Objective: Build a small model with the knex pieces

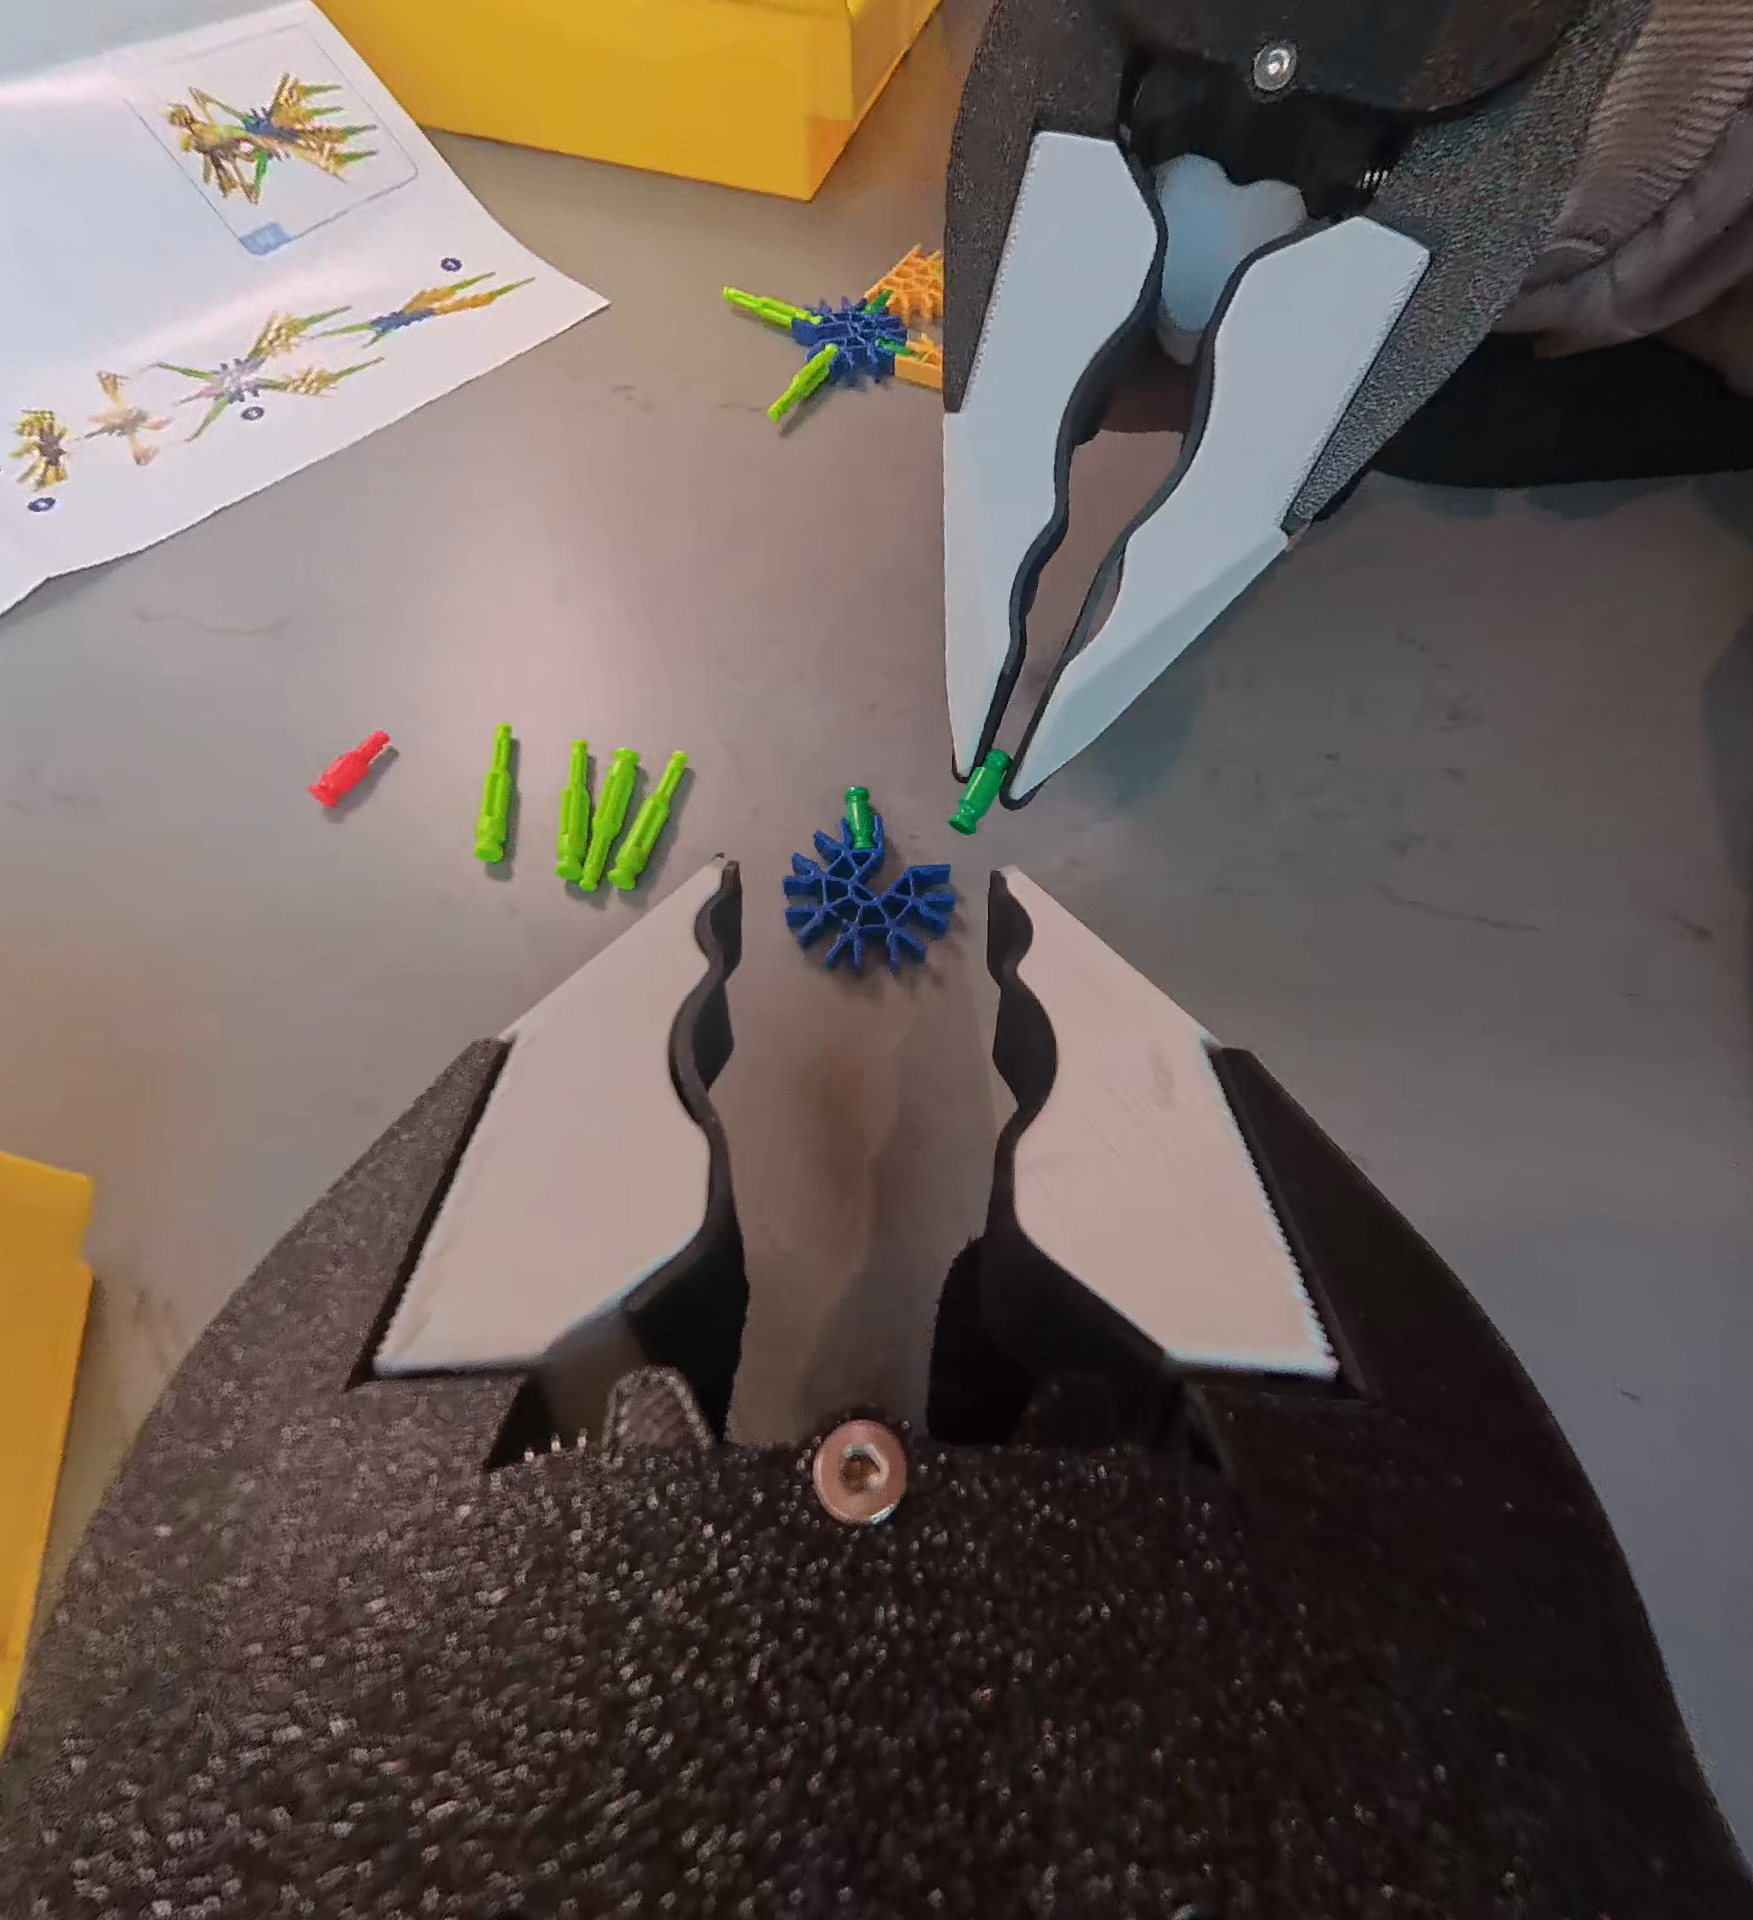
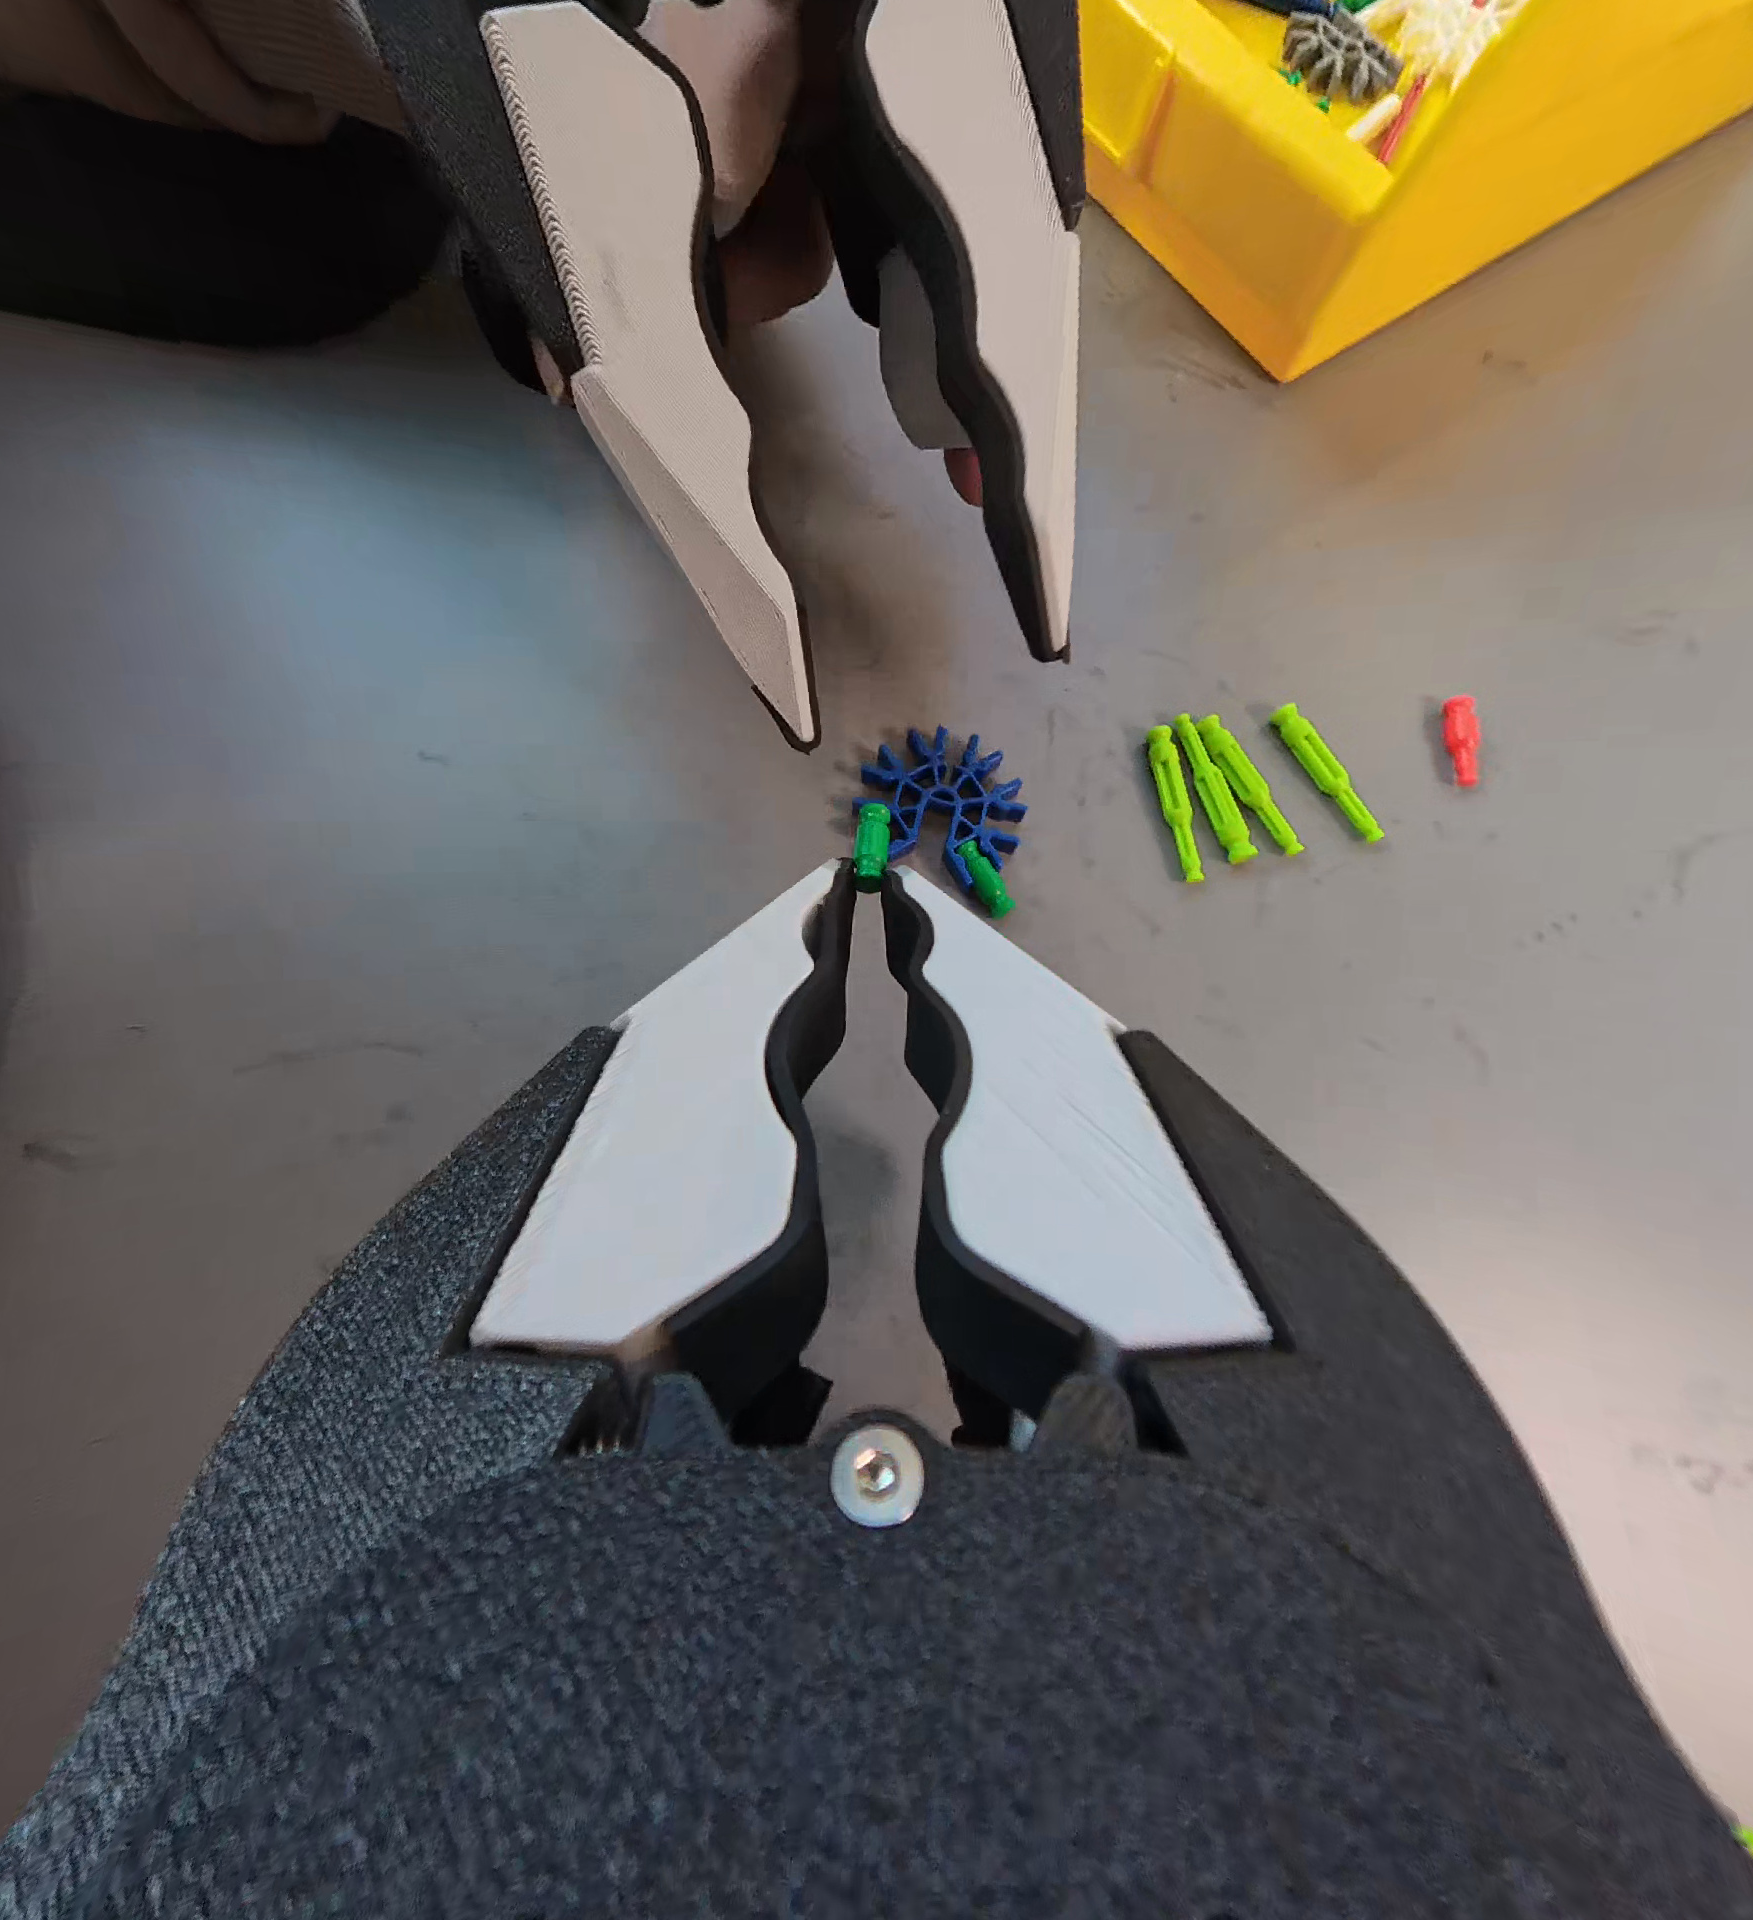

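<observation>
Right claw (image 2: 867,878) is pinching a short dark green rod (image 2: 870,837) at its very tips, jaws drawn in narrow around the rod's near end, and the rod's far end is sitting right at the rim of the blue connector (image 2: 945,795). From the left wrist view that same right claw (image 1: 986,774) is coming in from above with the rod (image 1: 980,792) sticking out of its tips, just beside the connector (image 1: 870,902); whether rod and connector are actually touching, I cannot tell.

Left claw (image 1: 861,883) is standing wide, holding nothing, its two fingers flanking the blue connector lying flat on the grey tabletop (image 1: 1371,935). In the right wrist view the left claw (image 2: 929,696) is hanging just beyond the connector with its tips apart.

A second dark green rod (image 2: 986,878) is already plugged into one slot of the connector, poking outward.

Off to the side, four lime green rods (image 1: 581,816) are lying in a loose row, three bunched together and one apart, with a small red rod (image 1: 347,769) past them. Farther back a blue, orange and lime assembly (image 1: 841,327) is resting near a printed instruction sheet (image 1: 176,312), and a yellow parts bin (image 2: 1371,208) is sitting at the tabletop's edge.
</observation>
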The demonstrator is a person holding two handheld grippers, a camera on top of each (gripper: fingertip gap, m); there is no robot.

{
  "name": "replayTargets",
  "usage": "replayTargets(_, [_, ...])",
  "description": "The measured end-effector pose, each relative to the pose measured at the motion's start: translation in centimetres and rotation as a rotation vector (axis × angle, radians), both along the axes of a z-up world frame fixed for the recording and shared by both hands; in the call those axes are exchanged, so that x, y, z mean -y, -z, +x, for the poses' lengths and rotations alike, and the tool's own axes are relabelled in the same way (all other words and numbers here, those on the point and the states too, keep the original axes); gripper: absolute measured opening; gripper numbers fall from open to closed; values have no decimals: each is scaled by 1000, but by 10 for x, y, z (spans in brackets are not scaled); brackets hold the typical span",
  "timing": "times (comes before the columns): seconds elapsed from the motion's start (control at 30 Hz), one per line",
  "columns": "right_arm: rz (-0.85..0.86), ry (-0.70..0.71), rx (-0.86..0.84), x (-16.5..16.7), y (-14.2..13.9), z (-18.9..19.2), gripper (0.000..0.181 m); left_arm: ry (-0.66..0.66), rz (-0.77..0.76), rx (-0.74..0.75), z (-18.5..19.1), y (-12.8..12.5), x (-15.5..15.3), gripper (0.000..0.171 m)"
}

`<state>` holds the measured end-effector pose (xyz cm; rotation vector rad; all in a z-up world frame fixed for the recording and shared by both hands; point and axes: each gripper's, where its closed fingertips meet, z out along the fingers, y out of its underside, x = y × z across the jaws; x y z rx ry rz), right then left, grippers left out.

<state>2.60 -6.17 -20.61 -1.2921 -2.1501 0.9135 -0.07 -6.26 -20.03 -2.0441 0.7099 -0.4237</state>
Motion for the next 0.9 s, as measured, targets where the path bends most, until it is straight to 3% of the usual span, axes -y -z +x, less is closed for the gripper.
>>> replayTargets(0.17, [19,39,29,-3,5,1,3,42,-115,-67,9,21,2,46])
replayTargets(0.4, [8,37,59,0,6,7,3,75,-142,-57,21,17,28,37])
replayTargets(0.53, [10,56,78,-4,12,7,3,16,-109,-51,13,13,17,35])
replayTargets(0.67, [8,64,95,-2,15,6,3,-12,-105,-112,7,20,2,44])
replayTargets(0.9, [43,73,120,-4,18,9,3,20,-126,-124,19,26,11,41])
